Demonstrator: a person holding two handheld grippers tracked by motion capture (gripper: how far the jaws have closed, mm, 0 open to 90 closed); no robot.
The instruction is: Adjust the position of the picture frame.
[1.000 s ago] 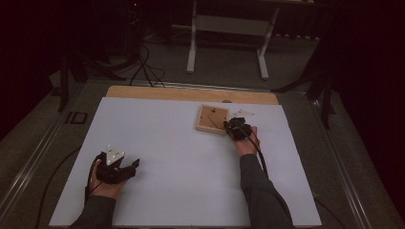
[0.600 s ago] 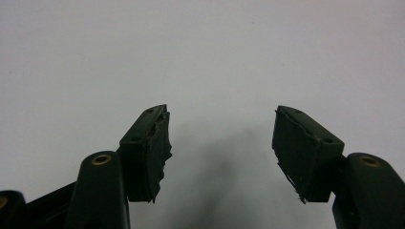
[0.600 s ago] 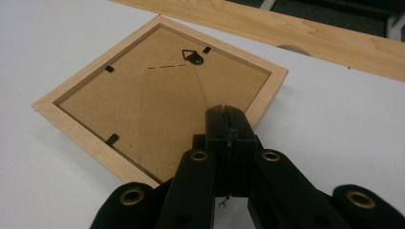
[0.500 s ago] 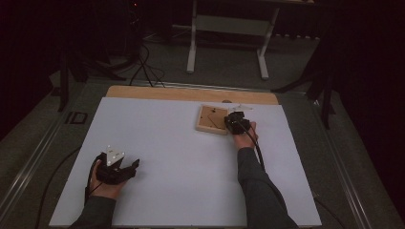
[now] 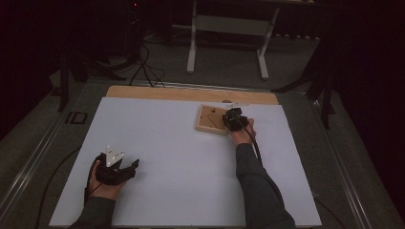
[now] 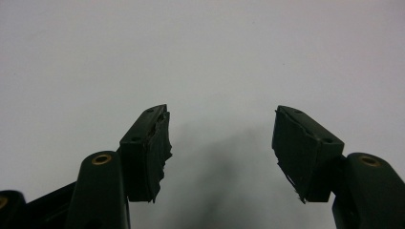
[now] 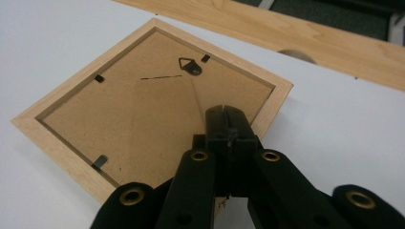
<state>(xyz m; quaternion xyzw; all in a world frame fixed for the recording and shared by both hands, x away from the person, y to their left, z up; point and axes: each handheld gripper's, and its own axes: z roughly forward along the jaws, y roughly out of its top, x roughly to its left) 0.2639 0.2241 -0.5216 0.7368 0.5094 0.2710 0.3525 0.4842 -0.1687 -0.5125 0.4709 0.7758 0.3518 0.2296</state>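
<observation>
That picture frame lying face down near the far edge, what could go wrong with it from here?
The right gripper hovers over the picture frame with its fingers shut, so pressing down might dent the thin backing board or bend a small metal tab. A sideways push could slide the frame across the smooth white table. The left gripper rests far off, open, so nothing steadies the frame.

Wooden table with a light timber top (image 5: 143, 92), bare along its far edge in the upper middle of the high view; a large white rectangular sheet (image 5: 176, 162) covers the rest. Right of centre on the sheet lies a small light-wood picture frame (image 5: 210, 119), face down, brown fibreboard back up, with a metal hanger and small black clips. Bare white sheet in the left gripper view.
</observation>
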